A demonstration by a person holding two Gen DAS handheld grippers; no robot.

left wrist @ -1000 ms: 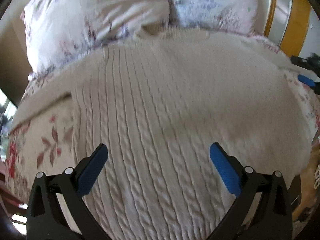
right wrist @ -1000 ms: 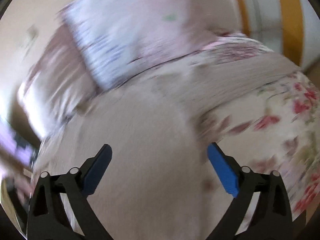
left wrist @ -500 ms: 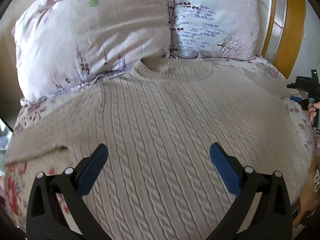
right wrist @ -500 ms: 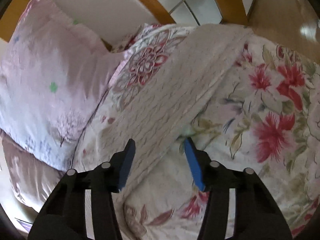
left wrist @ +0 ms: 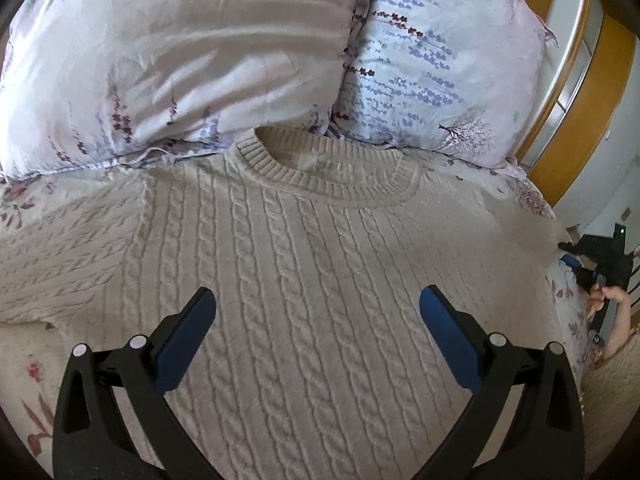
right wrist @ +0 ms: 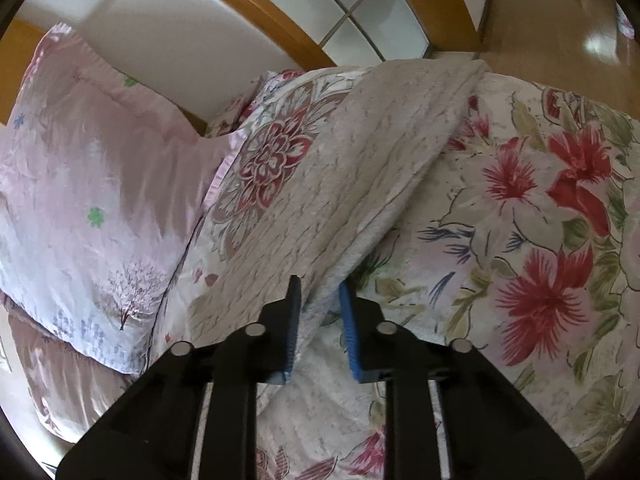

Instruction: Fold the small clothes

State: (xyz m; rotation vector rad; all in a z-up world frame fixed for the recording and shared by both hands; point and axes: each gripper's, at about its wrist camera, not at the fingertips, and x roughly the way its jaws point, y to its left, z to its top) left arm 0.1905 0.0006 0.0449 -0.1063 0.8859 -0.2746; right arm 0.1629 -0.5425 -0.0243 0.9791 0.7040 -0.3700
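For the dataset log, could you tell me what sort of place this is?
Most likely a bedroom: a cream cable-knit sweater lies on a floral bedsheet, with pillows against a wooden headboard.

two pillows [left wrist: 180, 60] lean at the head of the floral bedsheet [right wrist: 540, 220]. a wooden headboard [right wrist: 256, 8] rises behind the pillows.

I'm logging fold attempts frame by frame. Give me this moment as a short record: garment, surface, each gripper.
garment: cream cable-knit sweater, spread flat, front up, collar toward the pillows
surface: floral bedspread
left gripper: open, above the sweater's chest, holding nothing
right gripper: jaws narrowed around the sleeve edge; full clamp not certain
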